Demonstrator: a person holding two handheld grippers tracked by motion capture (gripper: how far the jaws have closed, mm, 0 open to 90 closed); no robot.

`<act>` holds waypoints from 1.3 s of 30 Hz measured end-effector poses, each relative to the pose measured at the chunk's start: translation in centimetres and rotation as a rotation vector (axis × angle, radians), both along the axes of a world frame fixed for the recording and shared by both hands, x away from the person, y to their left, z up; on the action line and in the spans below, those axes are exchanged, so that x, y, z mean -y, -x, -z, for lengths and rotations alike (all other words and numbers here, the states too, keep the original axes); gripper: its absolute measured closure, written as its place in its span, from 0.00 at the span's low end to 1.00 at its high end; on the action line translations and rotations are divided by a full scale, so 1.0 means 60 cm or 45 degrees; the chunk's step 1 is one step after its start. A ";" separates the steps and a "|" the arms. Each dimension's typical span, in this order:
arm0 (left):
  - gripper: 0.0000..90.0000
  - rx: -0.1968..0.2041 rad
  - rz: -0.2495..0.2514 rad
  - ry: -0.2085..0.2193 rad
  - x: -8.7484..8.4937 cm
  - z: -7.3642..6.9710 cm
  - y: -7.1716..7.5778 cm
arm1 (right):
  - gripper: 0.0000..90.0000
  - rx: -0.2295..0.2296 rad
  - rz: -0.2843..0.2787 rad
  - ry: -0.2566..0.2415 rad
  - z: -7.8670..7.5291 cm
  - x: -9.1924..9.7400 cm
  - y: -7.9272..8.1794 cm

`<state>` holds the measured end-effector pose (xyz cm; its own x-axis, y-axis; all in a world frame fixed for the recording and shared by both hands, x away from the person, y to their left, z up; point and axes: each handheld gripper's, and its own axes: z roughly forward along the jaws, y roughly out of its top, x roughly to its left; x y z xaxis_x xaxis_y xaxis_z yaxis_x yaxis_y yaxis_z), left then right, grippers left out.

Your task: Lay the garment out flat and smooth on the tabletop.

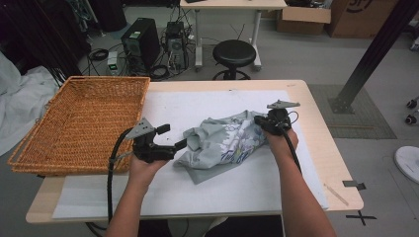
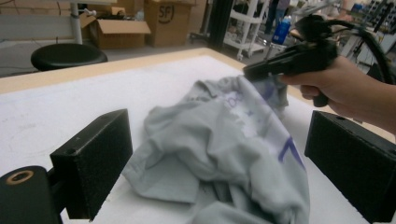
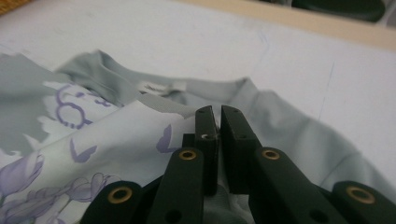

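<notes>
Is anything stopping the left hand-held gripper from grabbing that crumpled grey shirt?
Probably not. The left hand-held gripper is open, right at the near edge of the crumpled grey printed shirt, with nothing between them. The right hand-held gripper pinches the far side.

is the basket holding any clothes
No, the basket is bare inside in the high view, and the shirt lies on the table to its right.

Grey floor beyond the bench (image 1: 316,143) — a black stool (image 1: 233,53), a second desk (image 1: 232,5), computer towers (image 1: 142,42) amid cables, cardboard boxes (image 1: 302,19) and a black post (image 1: 375,52).
</notes>
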<state>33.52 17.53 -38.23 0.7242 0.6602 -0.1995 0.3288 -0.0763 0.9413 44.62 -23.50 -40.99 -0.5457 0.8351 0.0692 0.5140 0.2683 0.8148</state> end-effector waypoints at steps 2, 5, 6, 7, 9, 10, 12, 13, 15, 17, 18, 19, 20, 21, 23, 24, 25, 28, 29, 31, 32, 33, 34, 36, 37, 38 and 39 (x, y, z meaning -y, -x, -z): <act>0.09 0.000 0.009 -0.001 0.001 0.004 0.000 | 0.93 -0.023 0.007 -0.010 0.014 0.000 -0.004; 0.09 -0.006 0.029 -0.007 0.002 0.009 -0.001 | 0.77 -0.016 0.017 -0.038 0.017 0.001 0.001; 0.09 -0.012 0.043 -0.009 0.004 0.013 -0.002 | 0.73 -0.010 0.013 -0.049 0.015 0.002 0.005; 0.09 -0.012 0.043 -0.009 0.004 0.013 -0.002 | 0.73 -0.010 0.013 -0.049 0.015 0.002 0.005; 0.09 -0.016 0.063 0.003 0.007 0.018 -0.001 | 0.67 0.028 -0.010 -0.079 0.007 0.010 0.024; 0.09 -0.015 0.065 0.003 0.006 0.018 0.000 | 0.64 0.040 -0.017 -0.099 0.003 0.014 0.034; 0.09 -0.016 0.065 0.010 0.004 0.019 0.001 | 0.60 0.057 -0.049 -0.135 -0.003 0.019 0.051; 0.09 -0.016 0.065 0.010 0.004 0.019 0.001 | 0.60 0.057 -0.049 -0.135 -0.003 0.019 0.051; 0.09 -0.012 0.062 0.019 0.001 0.017 0.002 | 0.56 0.076 -0.095 -0.174 -0.007 0.021 0.076; 0.09 -0.007 0.064 0.029 0.000 0.016 0.004 | 0.53 0.067 -0.205 -0.235 -0.002 0.016 0.098; 0.09 -0.004 0.064 0.032 0.000 0.015 0.006 | 0.48 0.052 -0.281 -0.177 0.004 0.004 0.120; 0.09 -0.004 0.064 0.032 0.000 0.015 0.006 | 0.48 0.052 -0.281 -0.177 0.004 0.004 0.120; 0.09 -0.003 0.069 0.032 0.002 0.015 0.008 | 0.48 0.043 -0.352 -0.176 0.012 -0.009 0.139; 0.09 -0.003 0.069 0.032 0.002 0.015 0.008 | 0.48 0.043 -0.352 -0.176 0.012 -0.009 0.139; 0.09 -0.001 0.075 0.033 0.004 0.015 0.010 | 0.48 0.032 -0.419 -0.150 0.022 -0.027 0.151; 0.09 0.001 0.081 0.032 0.007 0.014 0.012 | 0.50 0.004 -0.459 -0.072 0.034 -0.049 0.155; 0.09 0.001 0.081 0.032 0.007 0.014 0.012 | 0.50 0.004 -0.459 -0.072 0.034 -0.049 0.155; 0.09 0.002 0.085 0.027 0.009 0.013 0.015 | 0.69 -0.077 -0.479 0.100 0.061 -0.089 0.147; 0.09 0.003 0.084 0.023 0.009 0.013 0.016 | 0.80 -0.068 -0.473 0.086 0.064 -0.093 0.144; 0.09 0.003 0.085 0.020 0.008 0.013 0.017 | 0.88 -0.069 -0.485 0.073 0.064 -0.095 0.142; 0.09 0.001 0.080 0.015 0.007 0.012 0.017 | 0.97 -0.065 -0.487 0.081 0.062 -0.100 0.137; 0.09 0.001 0.080 0.015 0.007 0.012 0.017 | 0.97 -0.065 -0.487 0.081 0.062 -0.100 0.137; 0.09 0.000 0.078 0.012 0.006 0.013 0.017 | 0.98 -0.026 -0.495 0.044 0.050 -0.099 0.131; 0.09 -0.005 0.074 0.000 0.003 0.013 0.017 | 0.99 0.029 -0.469 -0.030 0.027 -0.091 0.123; 0.09 -0.005 0.074 0.000 0.003 0.013 0.017 | 0.99 0.029 -0.469 -0.030 0.027 -0.091 0.123; 0.09 -0.008 0.069 -0.003 0.001 0.014 0.016 | 0.99 0.086 -0.444 -0.075 -0.006 -0.085 0.110; 0.09 -0.008 0.069 -0.003 0.001 0.014 0.016 | 0.99 0.105 -0.437 -0.082 -0.017 -0.085 0.104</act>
